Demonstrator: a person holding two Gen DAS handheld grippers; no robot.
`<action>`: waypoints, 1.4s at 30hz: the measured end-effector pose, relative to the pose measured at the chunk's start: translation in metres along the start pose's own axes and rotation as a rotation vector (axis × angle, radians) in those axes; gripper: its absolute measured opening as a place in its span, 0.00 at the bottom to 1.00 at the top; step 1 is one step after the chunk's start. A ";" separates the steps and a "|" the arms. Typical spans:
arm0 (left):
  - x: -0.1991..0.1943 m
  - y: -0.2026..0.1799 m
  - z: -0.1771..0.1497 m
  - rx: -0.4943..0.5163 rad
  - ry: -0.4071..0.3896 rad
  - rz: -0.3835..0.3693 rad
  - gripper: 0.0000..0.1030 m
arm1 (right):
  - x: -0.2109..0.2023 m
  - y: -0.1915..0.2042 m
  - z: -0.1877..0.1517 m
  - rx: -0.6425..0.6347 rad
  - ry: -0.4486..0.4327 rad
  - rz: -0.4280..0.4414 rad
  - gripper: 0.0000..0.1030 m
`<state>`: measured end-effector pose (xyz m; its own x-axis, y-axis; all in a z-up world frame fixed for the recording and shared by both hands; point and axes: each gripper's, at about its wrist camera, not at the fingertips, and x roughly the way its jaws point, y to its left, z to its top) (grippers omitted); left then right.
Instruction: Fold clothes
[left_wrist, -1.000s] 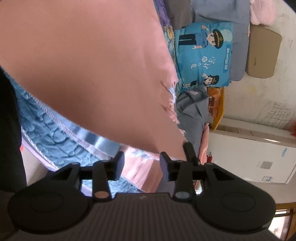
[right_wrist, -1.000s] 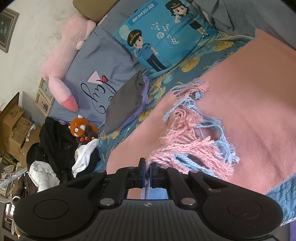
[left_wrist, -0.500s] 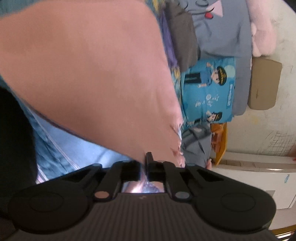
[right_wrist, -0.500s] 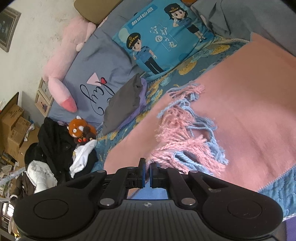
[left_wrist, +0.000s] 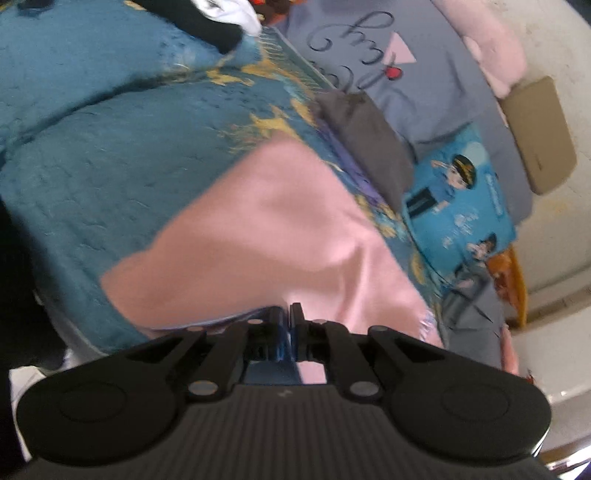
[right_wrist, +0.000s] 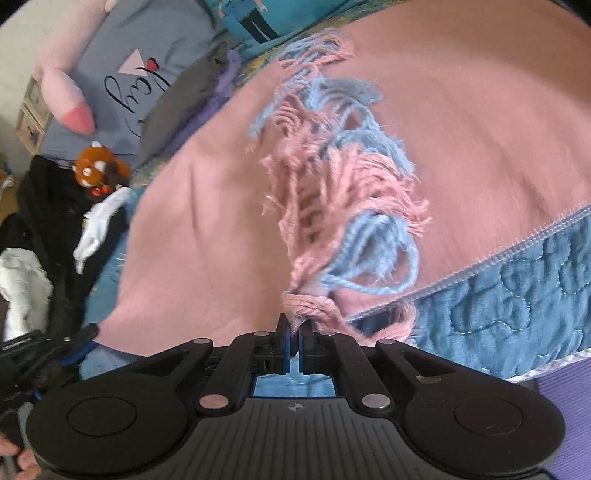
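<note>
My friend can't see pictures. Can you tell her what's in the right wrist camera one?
The right gripper is shut on the fringed end of a pink scarf lying on a blue quilt. Pink and blue tassels bunch up just ahead.

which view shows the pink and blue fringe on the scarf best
The right wrist view: the fringe fills its centre, pink and blue strands separately visible, lying on the pink scarf ahead of the right tool. The blurred left wrist view shows mostly plain pink cloth, with only a sliver of fringe at its right edge.
</note>
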<state>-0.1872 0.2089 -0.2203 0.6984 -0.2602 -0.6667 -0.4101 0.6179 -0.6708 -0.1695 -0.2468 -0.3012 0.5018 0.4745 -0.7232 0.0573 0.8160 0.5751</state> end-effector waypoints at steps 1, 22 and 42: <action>-0.002 0.004 0.001 -0.003 -0.004 0.005 0.04 | -0.003 0.000 0.000 -0.007 -0.013 -0.010 0.04; -0.031 0.004 0.019 0.067 -0.003 -0.031 0.06 | -0.067 -0.040 0.010 0.107 -0.201 -0.175 0.07; 0.044 -0.094 -0.019 0.597 0.231 -0.057 0.28 | 0.026 0.019 0.103 -0.217 -0.194 -0.066 0.55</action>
<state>-0.1291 0.1256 -0.1924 0.5376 -0.4166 -0.7331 0.0674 0.8879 -0.4551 -0.0663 -0.2532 -0.2698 0.6601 0.3627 -0.6578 -0.0800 0.9046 0.4186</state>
